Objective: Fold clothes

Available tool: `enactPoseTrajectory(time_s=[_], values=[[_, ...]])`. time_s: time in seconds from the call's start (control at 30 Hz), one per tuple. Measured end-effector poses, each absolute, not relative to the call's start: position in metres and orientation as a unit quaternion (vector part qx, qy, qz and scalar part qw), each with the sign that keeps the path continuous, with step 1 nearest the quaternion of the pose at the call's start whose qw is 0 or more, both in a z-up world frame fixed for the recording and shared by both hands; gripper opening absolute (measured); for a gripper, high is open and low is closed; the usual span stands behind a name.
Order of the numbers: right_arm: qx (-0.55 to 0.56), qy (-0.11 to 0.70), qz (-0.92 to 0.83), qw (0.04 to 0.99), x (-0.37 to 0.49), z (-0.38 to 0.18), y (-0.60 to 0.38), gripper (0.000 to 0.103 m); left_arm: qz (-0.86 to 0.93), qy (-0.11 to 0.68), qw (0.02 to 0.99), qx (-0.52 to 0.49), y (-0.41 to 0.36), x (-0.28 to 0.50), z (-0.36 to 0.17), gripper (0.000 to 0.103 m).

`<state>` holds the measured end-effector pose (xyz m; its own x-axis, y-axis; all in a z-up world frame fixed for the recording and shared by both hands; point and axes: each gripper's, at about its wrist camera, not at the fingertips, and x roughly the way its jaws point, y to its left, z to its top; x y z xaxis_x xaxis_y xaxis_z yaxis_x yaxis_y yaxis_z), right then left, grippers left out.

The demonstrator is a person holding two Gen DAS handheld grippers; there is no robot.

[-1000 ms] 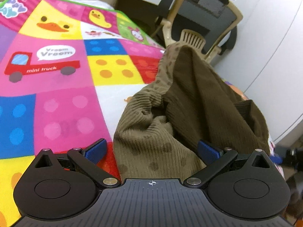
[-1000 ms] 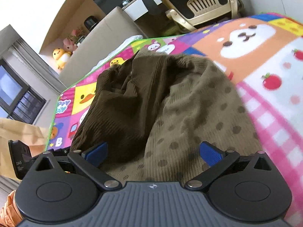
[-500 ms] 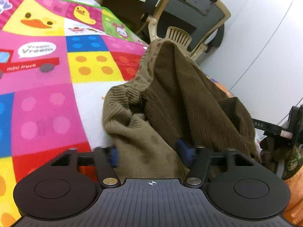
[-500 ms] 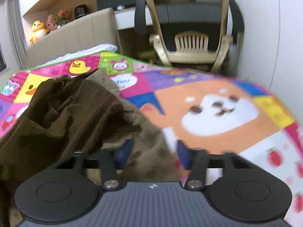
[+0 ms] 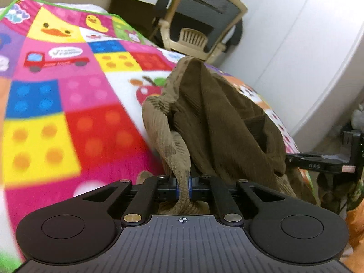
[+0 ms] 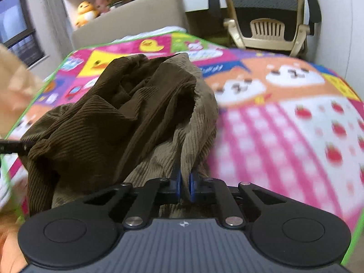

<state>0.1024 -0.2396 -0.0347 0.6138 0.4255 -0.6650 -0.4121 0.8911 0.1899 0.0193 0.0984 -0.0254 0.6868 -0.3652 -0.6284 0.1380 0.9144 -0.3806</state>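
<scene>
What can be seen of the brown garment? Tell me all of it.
The brown garment is ribbed corduroy: one face dark brown, the other lighter olive with faint darker dots. It lies crumpled in a heap on the colourful play mat, not yet folded. The left gripper pinches a twisted lighter strip of it between its blue pads; the right gripper clamps another lighter edge. Both pull folds of cloth taut.

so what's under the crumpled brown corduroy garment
The brown corduroy garment lies bunched on a colourful cartoon patchwork play mat, which shows all around it. The patch of mat directly beneath is covered, so anything lying there cannot be seen. Both grippers pinch its lighter edge.
</scene>
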Motion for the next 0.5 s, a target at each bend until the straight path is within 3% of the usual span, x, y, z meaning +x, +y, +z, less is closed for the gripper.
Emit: enactPoseTrajectory(time_s=[0.13, 0.2, 0.23, 0.27, 0.3, 0.33, 0.5], values=[[-0.01, 0.358, 0.233, 0.904, 0.057, -0.024, -0.252, 0.013, -0.126, 0.368, 0.915, -0.109, 0.099, 0.001, -0.017, 0.024], [-0.045, 0.333, 0.258, 0.906, 0.046, -0.019, -0.24, 0.037, -0.136, 0.345, 0.923, -0.103, 0.098, -0.003, -0.001, 0.043], [-0.065, 0.322, 0.277, 0.903, 0.041, -0.019, -0.231, 0.045, -0.151, 0.328, 0.927, -0.103, 0.095, -0.004, 0.011, 0.058], [-0.086, 0.311, 0.296, 0.899, 0.036, -0.018, -0.222, 0.059, -0.169, 0.317, 0.927, -0.106, 0.091, -0.004, 0.018, 0.076], [-0.106, 0.299, 0.315, 0.895, 0.03, -0.017, -0.213, 0.068, -0.186, 0.307, 0.927, -0.109, 0.087, -0.004, 0.025, 0.083], [-0.126, 0.288, 0.333, 0.889, 0.025, -0.016, -0.204, 0.07, -0.201, 0.309, 0.923, -0.109, 0.079, -0.001, 0.027, 0.09], [-0.225, 0.228, 0.415, 0.852, 0.001, -0.015, -0.159, 0.071, -0.238, 0.329, 0.909, -0.095, 0.043, 0.021, 0.028, 0.09]])
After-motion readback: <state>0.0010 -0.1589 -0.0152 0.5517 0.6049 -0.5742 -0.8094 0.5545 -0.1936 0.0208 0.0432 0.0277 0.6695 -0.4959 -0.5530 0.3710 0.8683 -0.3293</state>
